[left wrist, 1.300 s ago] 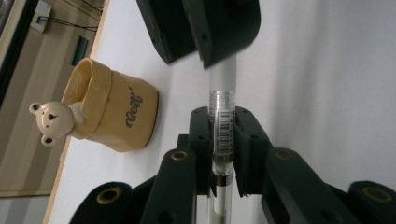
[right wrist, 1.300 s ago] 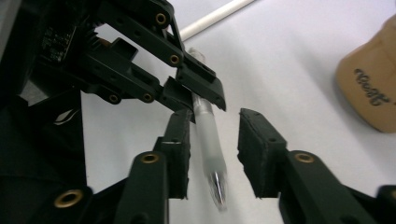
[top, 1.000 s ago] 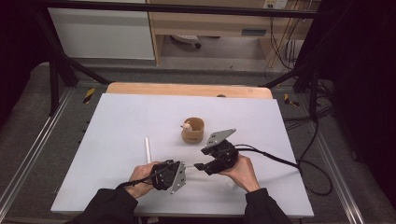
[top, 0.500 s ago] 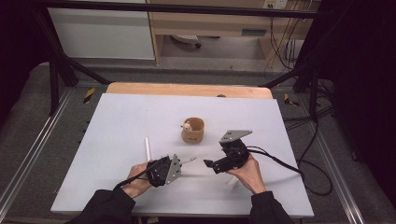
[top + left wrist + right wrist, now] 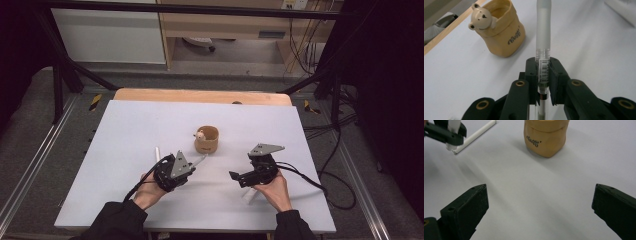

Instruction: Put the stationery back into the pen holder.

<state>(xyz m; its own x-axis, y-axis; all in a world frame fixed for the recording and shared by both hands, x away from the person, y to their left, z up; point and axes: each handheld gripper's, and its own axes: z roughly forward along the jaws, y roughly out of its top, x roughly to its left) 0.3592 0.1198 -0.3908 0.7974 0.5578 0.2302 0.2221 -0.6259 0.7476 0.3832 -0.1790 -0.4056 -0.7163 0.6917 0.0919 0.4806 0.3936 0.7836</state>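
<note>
Here, the left gripper [image 5: 543, 82] squeezes a clear pen [image 5: 543, 37] in the middle of its view, with the yellow bear cup [image 5: 500, 30] at upper left. The right gripper [image 5: 539, 210] has its jaws wide apart, holding nothing.

Pen [image 5: 543, 37] tip beyond top edge

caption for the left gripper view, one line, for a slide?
Left gripper clamps a frosted pen upright along its jaws, beside a tan bear-faced cup on the white table.
</note>
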